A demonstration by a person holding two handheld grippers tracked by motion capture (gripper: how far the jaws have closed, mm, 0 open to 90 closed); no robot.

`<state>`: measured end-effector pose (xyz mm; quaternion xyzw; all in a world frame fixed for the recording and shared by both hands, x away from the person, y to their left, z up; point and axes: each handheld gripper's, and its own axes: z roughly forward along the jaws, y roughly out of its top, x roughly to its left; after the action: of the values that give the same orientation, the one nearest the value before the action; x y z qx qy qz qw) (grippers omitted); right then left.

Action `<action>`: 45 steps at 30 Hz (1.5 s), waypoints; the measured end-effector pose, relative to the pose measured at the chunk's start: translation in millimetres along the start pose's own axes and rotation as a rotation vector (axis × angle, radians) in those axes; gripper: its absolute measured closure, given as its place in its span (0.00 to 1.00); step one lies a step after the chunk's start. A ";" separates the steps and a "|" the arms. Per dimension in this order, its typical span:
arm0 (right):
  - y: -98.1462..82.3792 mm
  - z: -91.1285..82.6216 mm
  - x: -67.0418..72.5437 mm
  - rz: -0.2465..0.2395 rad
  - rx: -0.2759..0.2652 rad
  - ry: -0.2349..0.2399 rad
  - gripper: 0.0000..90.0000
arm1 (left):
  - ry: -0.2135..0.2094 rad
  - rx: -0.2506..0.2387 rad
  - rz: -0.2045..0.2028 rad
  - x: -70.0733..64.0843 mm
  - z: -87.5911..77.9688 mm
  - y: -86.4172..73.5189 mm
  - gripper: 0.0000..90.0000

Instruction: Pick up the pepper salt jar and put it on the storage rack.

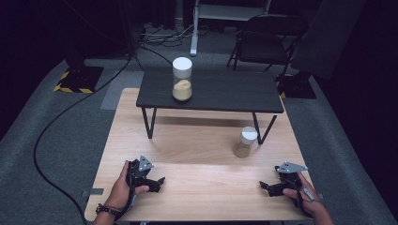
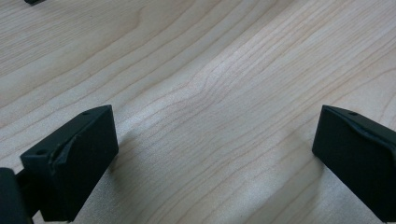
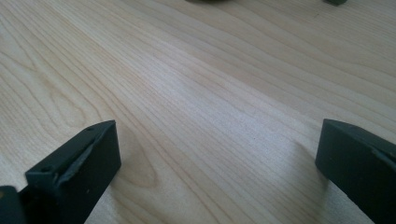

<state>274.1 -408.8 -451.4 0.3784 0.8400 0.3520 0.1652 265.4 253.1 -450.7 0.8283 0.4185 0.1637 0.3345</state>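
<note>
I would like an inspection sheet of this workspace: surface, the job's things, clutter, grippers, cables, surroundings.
Surface: light wooden table, bare near the grippers; a small dark shelf table stands on its far part.
Job's things: small jar with white lid, on the wood beside the shelf's right legs; large jar, white lid, partly filled with tan powder, upright on the shelf.
Clutter: nothing seen.
Grippers: left gripper and right gripper low over the near edge, jaws wide apart, nothing between them.
Cables: black cable on the floor at left.
Surroundings: grey carpet, folding chair behind.
</note>
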 end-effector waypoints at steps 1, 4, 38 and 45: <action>0.1 0.0 0.1 0.000 0.000 0.000 0.00 | 0.000 0.000 0.000 0.0 0.0 0.0 0.01; 0.1 -0.1 0.3 0.002 0.000 -0.002 0.00 | 0.000 0.000 0.000 0.0 0.0 0.0 0.00; 7.8 -34.5 17.3 0.134 -0.122 -0.172 0.02 | 0.000 0.000 0.000 0.1 0.0 -0.1 0.01; 7.0 -41.0 23.0 0.134 -0.166 -0.185 0.02 | 0.000 0.000 0.000 0.1 0.0 -0.1 0.01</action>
<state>240.3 -407.4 -418.1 0.4495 0.7620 0.3943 0.2488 265.4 253.2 -450.7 0.8283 0.4184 0.1637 0.3347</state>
